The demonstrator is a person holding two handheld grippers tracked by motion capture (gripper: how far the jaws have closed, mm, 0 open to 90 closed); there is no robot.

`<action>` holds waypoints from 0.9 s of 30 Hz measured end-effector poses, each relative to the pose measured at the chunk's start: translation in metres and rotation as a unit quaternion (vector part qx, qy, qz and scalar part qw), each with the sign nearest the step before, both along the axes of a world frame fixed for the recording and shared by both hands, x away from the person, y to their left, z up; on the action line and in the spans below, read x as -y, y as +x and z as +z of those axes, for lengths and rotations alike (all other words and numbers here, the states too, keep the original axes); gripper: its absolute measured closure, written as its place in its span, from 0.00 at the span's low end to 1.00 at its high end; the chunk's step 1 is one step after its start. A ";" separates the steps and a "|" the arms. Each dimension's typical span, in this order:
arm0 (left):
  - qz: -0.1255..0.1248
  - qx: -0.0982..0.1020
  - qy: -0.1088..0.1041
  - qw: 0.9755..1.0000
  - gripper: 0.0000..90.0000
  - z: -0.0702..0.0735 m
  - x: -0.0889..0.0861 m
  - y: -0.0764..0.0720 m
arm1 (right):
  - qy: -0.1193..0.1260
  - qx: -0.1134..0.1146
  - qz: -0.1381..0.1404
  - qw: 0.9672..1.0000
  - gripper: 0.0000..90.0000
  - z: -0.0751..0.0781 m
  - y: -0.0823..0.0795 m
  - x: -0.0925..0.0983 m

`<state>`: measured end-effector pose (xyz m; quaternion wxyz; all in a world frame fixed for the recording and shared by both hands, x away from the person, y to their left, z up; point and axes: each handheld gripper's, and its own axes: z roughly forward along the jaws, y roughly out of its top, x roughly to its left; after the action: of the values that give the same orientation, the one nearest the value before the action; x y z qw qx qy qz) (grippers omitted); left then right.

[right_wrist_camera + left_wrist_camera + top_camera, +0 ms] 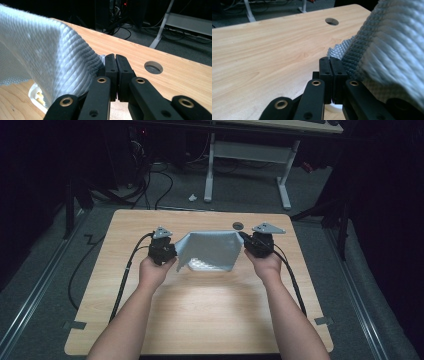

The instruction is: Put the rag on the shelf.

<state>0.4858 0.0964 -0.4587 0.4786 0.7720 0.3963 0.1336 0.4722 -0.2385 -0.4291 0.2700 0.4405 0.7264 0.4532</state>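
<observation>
- High view: a grey woven cloth point(210, 251) is held stretched between the left gripper point(172, 251) and the right gripper point(247, 244), above the middle of the far half of the wooden worktop point(200, 320)
- One upper corner of the cloth is pinched by each gripper; the jaws of both are pressed together on the fabric, as is seen close up in the left gripper view point(333, 65) and the right gripper view point(115, 63)
- The top edge is kept taut and roughly level, while the rest of the cloth point(384, 42) hangs down and its lower part appears to rest on the worktop
- Beneath the hanging cloth point(42, 52) a white object point(37, 96) is partly seen on the worktop; what it is cannot be told
- A round hole point(238, 225) in the worktop lies just beyond the cloth, near the right gripper
- As a judgement: the gripping and lifting of the two corners is done; what seems to be left is to lay the cloth down, spread or folded, or draped over the white object, and then to release both corners
- No corner is yet released, so the work is judged to be about midway
</observation>
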 end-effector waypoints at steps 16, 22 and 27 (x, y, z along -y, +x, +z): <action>0.002 -0.016 -0.008 1.000 0.98 -0.013 0.002 0.001 | -0.009 -0.021 -0.012 1.000 1.00 -0.019 -0.001 0.009; 0.002 -0.027 -0.013 1.000 0.98 -0.021 0.003 0.000 | -0.009 -0.024 -0.015 1.000 1.00 -0.025 -0.002 0.013; 0.003 -0.030 -0.014 0.999 0.98 -0.024 0.004 -0.001 | -0.007 -0.034 -0.016 0.999 1.00 -0.034 -0.003 0.016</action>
<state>0.4844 0.0925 -0.4824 0.4773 0.7675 0.4144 0.1064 0.4694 -0.2544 -0.4626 0.2559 0.4654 0.7308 0.4287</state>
